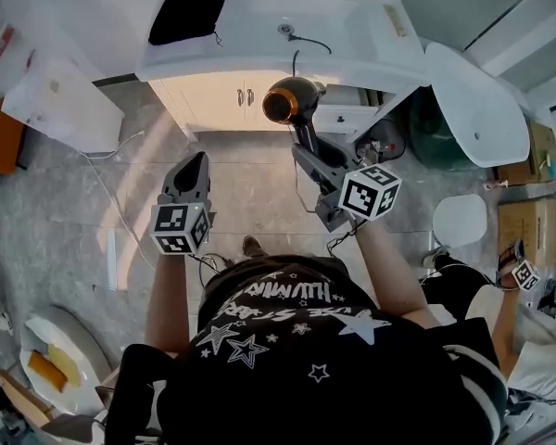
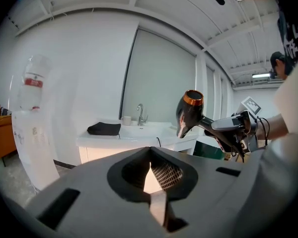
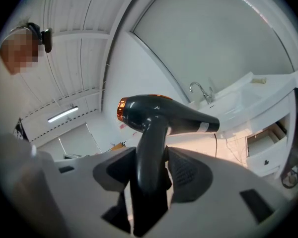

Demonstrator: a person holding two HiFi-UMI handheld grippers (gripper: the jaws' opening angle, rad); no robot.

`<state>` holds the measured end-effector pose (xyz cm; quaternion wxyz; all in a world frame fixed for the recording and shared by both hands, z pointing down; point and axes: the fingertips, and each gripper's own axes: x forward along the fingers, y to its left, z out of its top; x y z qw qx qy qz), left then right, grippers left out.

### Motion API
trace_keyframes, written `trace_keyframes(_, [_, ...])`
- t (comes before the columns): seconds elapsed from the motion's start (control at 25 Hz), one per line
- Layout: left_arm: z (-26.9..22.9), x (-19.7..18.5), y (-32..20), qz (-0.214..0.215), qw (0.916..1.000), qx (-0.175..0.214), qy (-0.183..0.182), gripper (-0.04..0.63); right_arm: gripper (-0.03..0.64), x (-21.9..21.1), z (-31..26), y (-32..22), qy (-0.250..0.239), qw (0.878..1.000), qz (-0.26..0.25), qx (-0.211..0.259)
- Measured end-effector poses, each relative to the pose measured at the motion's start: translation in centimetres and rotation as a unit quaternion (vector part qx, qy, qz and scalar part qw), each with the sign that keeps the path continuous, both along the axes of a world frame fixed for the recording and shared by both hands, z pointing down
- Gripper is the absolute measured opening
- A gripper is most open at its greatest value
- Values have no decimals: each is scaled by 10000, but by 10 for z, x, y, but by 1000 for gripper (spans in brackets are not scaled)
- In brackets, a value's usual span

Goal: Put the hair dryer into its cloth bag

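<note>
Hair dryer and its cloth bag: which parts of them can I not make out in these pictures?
- Hair dryer: in the right gripper view, the handle's lower end is hidden between the pads of the right claw gripping it.
- Cord: in the head view, it is too thin to follow; its plug end cannot be found.
- Cloth bag: in the head view and the left gripper view, it is small and dark; its opening cannot be told.

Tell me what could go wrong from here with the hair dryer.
The right claw holds the hair dryer by its handle alone, so the head might swivel or slip. Its cord trails toward the sink and might snag. The cloth bag lies flat while the left claw is shut, so nothing holds it open.
</note>
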<state>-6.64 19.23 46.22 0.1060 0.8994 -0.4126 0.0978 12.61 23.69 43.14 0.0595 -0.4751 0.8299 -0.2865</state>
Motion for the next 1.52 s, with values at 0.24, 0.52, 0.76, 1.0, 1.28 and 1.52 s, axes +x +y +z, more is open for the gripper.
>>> trace_keyframes(0.24, [7,-22,-19,154,9999,-44,-63,11,204,-8,-2,-19,76,9999,112,41])
trace_keyframes(0.52, [16,-44,-49,-98,9998,-156,-48,11,204,-9,6,-55,165,9998,117,-69])
trace_keyframes(0.76, [15,-55,-95,-409,9991,-51,-135,11,204,-8,9,-118,149,9998,-94,-27])
trace_keyframes(1.0, [8,-56,-163,-700,9967,48,-412,11,204,2,9,-198,116,9993,-368,-7])
trace_keyframes(1.28, [3,-36,-230,-938,9935,18,-653,11,204,22,4,-278,154,9971,-743,-50])
trace_keyframes(1.52, [1,-14,-270,-1071,9909,-36,-820,11,204,35,7,-322,290,9926,-1182,-56])
